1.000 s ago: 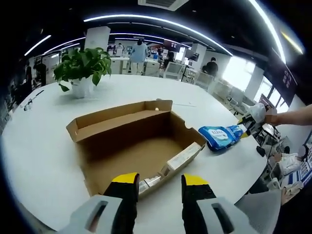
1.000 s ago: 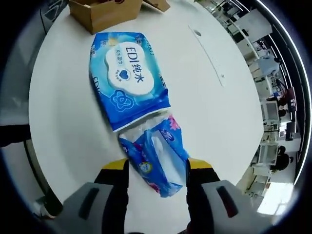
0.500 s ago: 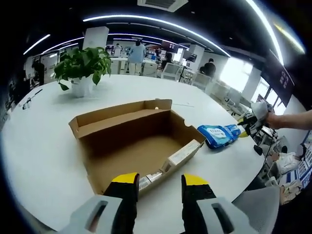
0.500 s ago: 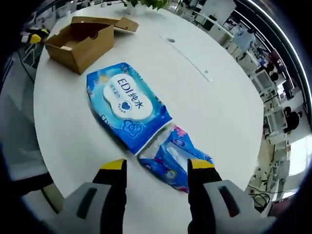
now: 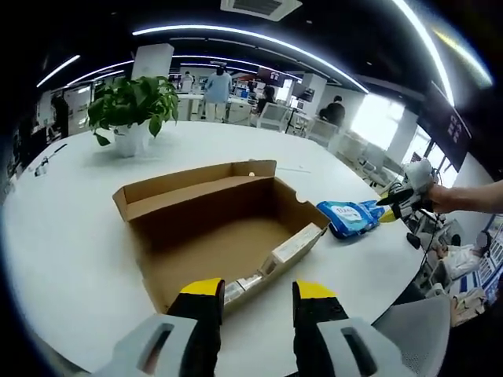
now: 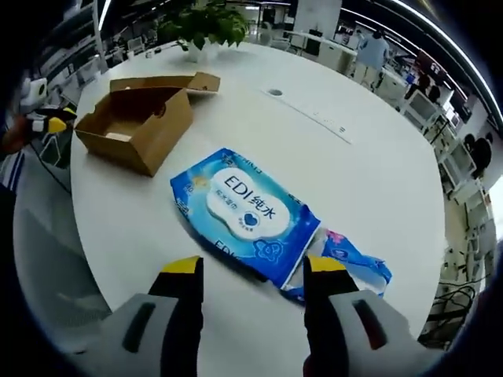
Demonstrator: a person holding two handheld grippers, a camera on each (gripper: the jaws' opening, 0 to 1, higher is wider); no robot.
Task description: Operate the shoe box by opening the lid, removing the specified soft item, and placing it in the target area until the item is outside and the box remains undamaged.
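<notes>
Placing step looks finished: wipes pack (image 6: 247, 216) lying on worktop (image 6: 369, 169) at frame centre, outside open shoe box (image 6: 141, 122). Right tool (image 6: 253, 271) wide, empty; left tool (image 5: 255, 292) likewise. Next, withdrawing clear

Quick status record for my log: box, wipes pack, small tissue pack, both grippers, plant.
box: shoe box, lid open, on the white table
wipes pack: blue wipes pack flat on the table, outside the box
tissue pack: small tissue pack beside the wipes pack, touching its edge
left gripper: left gripper open, empty, at the box's near edge
right gripper: right gripper open, empty, above the wipes pack
plant: potted plant behind the box
</notes>
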